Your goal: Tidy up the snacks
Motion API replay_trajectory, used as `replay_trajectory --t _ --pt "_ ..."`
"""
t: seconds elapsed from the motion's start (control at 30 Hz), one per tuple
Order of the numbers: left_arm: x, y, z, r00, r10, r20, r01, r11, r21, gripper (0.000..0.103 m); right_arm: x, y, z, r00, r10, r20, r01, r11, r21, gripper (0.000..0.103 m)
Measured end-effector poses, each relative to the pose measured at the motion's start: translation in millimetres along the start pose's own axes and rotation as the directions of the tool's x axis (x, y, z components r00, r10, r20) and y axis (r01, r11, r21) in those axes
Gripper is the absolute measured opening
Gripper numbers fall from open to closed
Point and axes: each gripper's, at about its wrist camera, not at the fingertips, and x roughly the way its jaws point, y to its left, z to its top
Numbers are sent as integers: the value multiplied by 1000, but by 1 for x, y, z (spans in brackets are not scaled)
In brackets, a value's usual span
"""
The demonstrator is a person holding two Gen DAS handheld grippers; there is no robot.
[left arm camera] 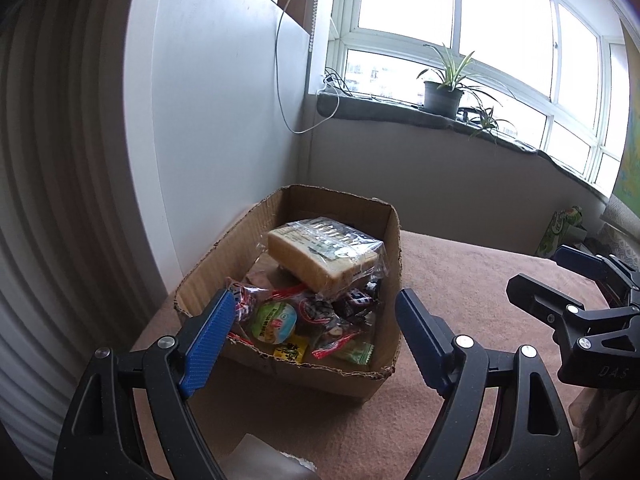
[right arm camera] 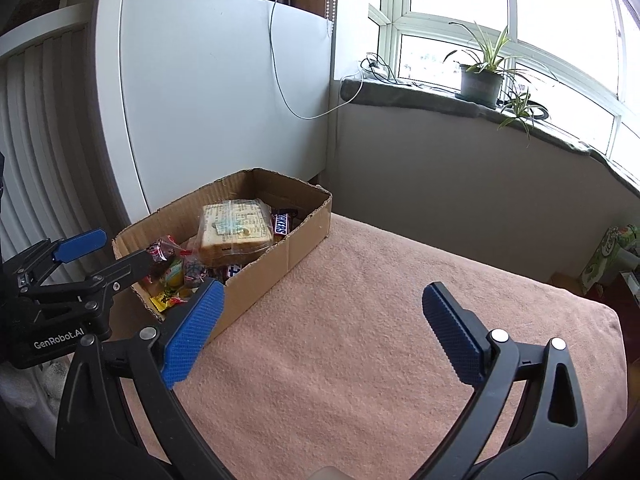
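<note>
1. Both claws are hanging wide open and empty over the pink-clothed table (right arm camera: 360,340). The left gripper (left arm camera: 316,336) is hovering at the near edge of the cardboard box (left arm camera: 384,364), and the right gripper (right arm camera: 324,332) is standing off to the box's right above bare cloth.

2. The snacks are sitting inside the cardboard box: a clear-wrapped slice of bread (left arm camera: 320,258) is lying on top toward the box's far half, a Snickers bar (right arm camera: 281,222) is tucked behind it, and a round green-lidded cup (left arm camera: 275,322), a yellow sachet (left arm camera: 290,350) and red-wrapped sweets (left arm camera: 332,346) are crowding the near end.

3. No snack is showing on the cloth outside the box, so the sorting is looking close to finished; a pale object at the bottom edge of the left wrist view, nearer than the box, may be one more packet, though it is too blurred to tell.

4. Doing the step well is meaning, by this reading, keeping the open jaws clear of the box's torn near rim, which could be snagging on a finger.

5. If the bread is needing to be settled, pressing lightly on its flat top is safer than pinching, since the soft slice would be crushing easily.

6. The right gripper is best staying beside the box's right wall, ready for steadying the light carton.
</note>
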Motion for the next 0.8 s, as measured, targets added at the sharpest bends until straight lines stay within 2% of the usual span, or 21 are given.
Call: replay_trajectory --t 0.8 --pt "1 1 -1 1000 9 -1 -9 1000 2 82 0 1 -6 1000 -20 -2 20 1000 -17 101"
